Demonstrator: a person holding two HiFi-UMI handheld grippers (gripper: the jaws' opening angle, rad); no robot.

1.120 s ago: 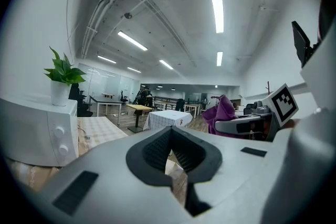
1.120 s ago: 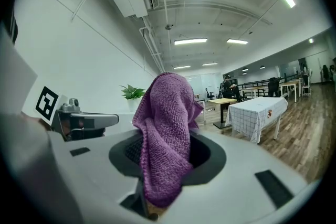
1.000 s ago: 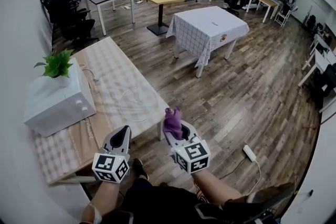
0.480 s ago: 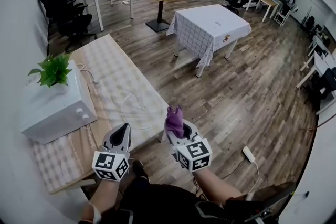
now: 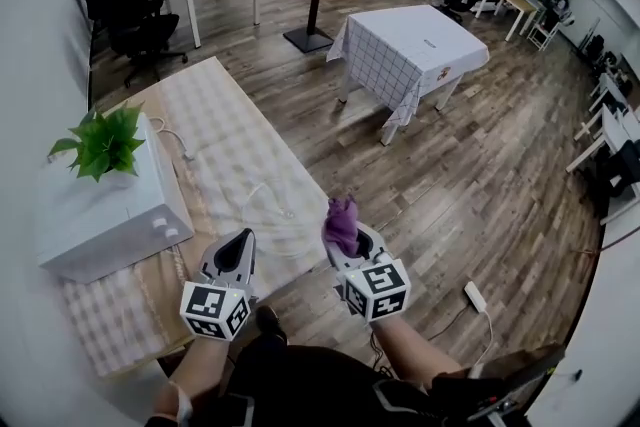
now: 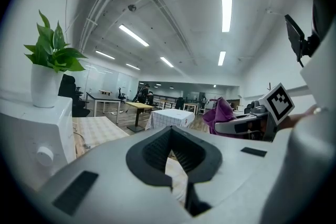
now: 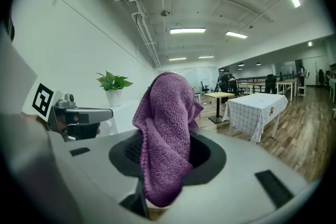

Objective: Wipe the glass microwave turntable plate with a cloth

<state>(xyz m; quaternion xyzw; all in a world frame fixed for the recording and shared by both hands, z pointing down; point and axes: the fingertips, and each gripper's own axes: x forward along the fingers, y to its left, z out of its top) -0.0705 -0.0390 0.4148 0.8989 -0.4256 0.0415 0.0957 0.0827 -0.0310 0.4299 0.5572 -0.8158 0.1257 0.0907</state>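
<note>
A purple cloth sticks up from my right gripper, which is shut on it. In the right gripper view the cloth drapes over the jaws and hides the tips. My left gripper is shut and holds nothing. It hovers over the near end of the long checked table. The glass turntable plate shows only as a faint clear circle on the tablecloth, just ahead of both grippers. In the left gripper view the right gripper and the cloth are off to the right.
A white microwave with a potted plant on top stands at the table's left. A thin cable trails across the cloth. Farther off are a white-clothed table, other desks, chairs and wood floor. A power strip lies on the floor.
Both grippers have edged slightly right and forward, and the view has tilted. The cloth stays clamped in the right gripper. The left gripper stays shut.
</note>
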